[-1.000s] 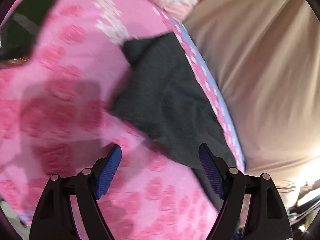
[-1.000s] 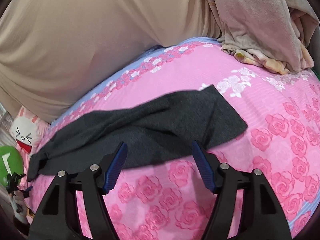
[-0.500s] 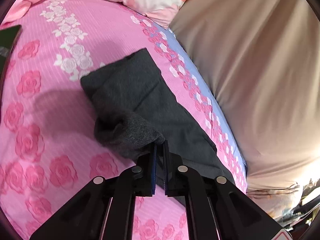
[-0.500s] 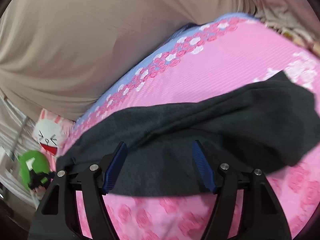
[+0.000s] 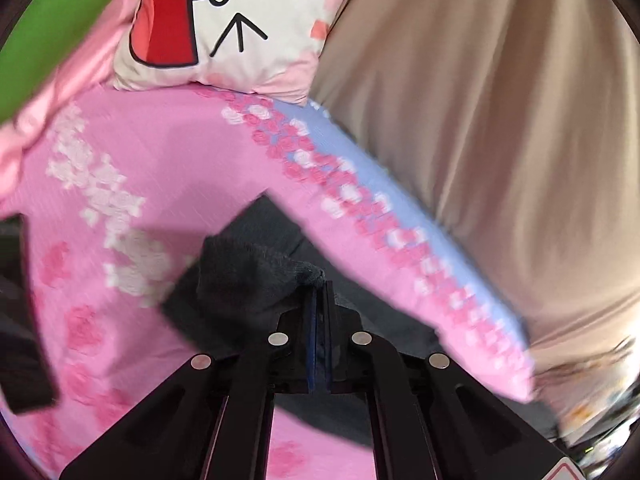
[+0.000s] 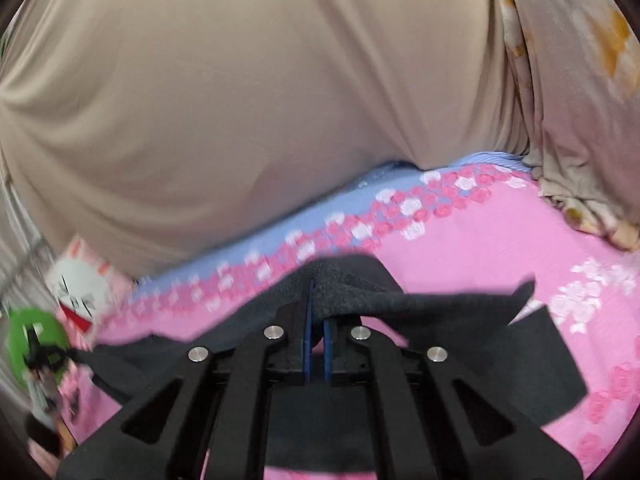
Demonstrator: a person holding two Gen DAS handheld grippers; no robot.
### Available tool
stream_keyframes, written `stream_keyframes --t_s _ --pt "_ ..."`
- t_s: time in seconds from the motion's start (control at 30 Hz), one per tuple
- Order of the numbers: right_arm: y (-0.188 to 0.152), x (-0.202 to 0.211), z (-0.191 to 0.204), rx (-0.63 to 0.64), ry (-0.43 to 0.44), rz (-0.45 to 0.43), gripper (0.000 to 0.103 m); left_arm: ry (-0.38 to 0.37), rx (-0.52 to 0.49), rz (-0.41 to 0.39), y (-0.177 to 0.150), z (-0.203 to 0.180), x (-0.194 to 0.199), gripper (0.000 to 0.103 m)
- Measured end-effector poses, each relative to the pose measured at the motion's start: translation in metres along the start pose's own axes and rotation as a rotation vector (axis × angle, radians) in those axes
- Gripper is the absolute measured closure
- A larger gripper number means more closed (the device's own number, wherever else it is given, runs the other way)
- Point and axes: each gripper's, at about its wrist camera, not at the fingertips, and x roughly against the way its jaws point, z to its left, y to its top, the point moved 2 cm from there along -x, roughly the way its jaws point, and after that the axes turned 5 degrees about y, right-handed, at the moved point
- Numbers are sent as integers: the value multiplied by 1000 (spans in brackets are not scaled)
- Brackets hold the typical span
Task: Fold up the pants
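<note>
Dark grey pants (image 5: pixel 248 276) lie on a pink rose-patterned bedsheet (image 5: pixel 120 240). My left gripper (image 5: pixel 319 286) is shut on a bunched edge of the pants, and the cloth hangs lifted from its blue pads. In the right wrist view the pants (image 6: pixel 520 348) stretch across the sheet (image 6: pixel 500 248). My right gripper (image 6: pixel 317 294) is shut on a raised fold of them, with cloth draped over both fingers. The stretch of fabric under each gripper body is hidden.
A beige curtain-like cloth (image 6: pixel 240 100) hangs behind the bed's blue-edged far side. A cartoon-face pillow (image 5: pixel 224 24) and something green (image 5: pixel 52 28) sit at the head end. A crumpled floral blanket (image 6: pixel 580 120) lies at the right. A dark object (image 5: pixel 20 320) rests at the left.
Both grippers went from open to shut on the pants, the left first and the right only now. Both have risen, and the pinched cloth has lifted off the sheet.
</note>
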Motion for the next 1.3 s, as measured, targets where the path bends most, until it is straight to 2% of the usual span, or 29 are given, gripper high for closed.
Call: stream_keyframes --t_s 0.07,0.13,0.17,0.23,0.27,0.3,0.33,0.37,0.47,0.5,0.53,0.57,0.6,0.67,0.7,0.83,0.87,0.9,1.0,1.07,1.13,1.17,1.23,1.27,1.3 --pt "-33 -18 -29 -38 -46 119 97 28 2 76 -15 21 -18 102" --pt "-61 -30 -52 -120 -51 192 93 -2 42 137 -28 40 -34 101" --pt "-74 -32 -60 -149 -59 217 93 -10 51 142 -34 46 -36 100" --pt "-81 -27 -64 -182 -33 211 91 -23 58 109 -41 50 -31 94" --pt "-79 -21 -64 -206 -9 190 77 -28 62 97 -42 50 -28 92" --pt "-76 -16 -64 -226 12 164 45 -43 67 92 -42 49 -26 81" --pt "-72 -10 -66 -253 36 122 29 -57 76 95 -40 49 -25 59" --pt "-69 -8 -66 -269 52 98 14 -50 105 87 -37 52 -26 49" --pt "-58 -9 -76 -344 136 45 14 -27 148 63 -30 55 -29 47" --pt "-53 -12 -76 -375 143 36 14 -34 154 62 -27 56 -32 52" --pt "-50 -18 -81 -402 135 34 14 -17 155 58 -26 55 -34 67" --pt "-48 -27 -86 -426 102 35 26 4 146 59 -24 53 -36 77" --pt "-46 -34 -92 -432 88 46 59 38 124 62 -23 50 -40 92" --pt "-39 -43 -94 -405 24 60 97 60 110 60 -21 50 -42 94" --pt "-29 -39 -89 -375 8 37 98 64 111 57 -20 49 -40 94" --pt "21 22 -39 -174 23 -188 99 88 104 50 -14 46 -39 95" --pt "27 30 -33 -146 0 -207 99 96 106 54 -15 48 -41 95" --pt "28 35 -33 -124 -33 -200 99 106 105 59 -16 49 -45 95" --pt "-3 6 -72 -157 -165 -16 94 126 85 45 -21 49 -48 95" --pt "-37 -10 -101 -229 -200 81 91 133 75 40 -22 49 -48 95" --pt "-54 -12 -111 -246 -215 108 91 134 71 46 -21 49 -49 94" --pt "-58 -12 -115 -277 -194 111 91 134 71 52 -19 49 -50 94" --pt "-58 -6 -119 -307 -176 89 74 133 74 58 -18 50 -51 94" --pt "-54 -1 -121 -323 -170 57 48 131 73 58 -18 50 -50 94" --pt "-51 2 -123 -339 -165 36 35 132 73 55 -19 50 -50 93"
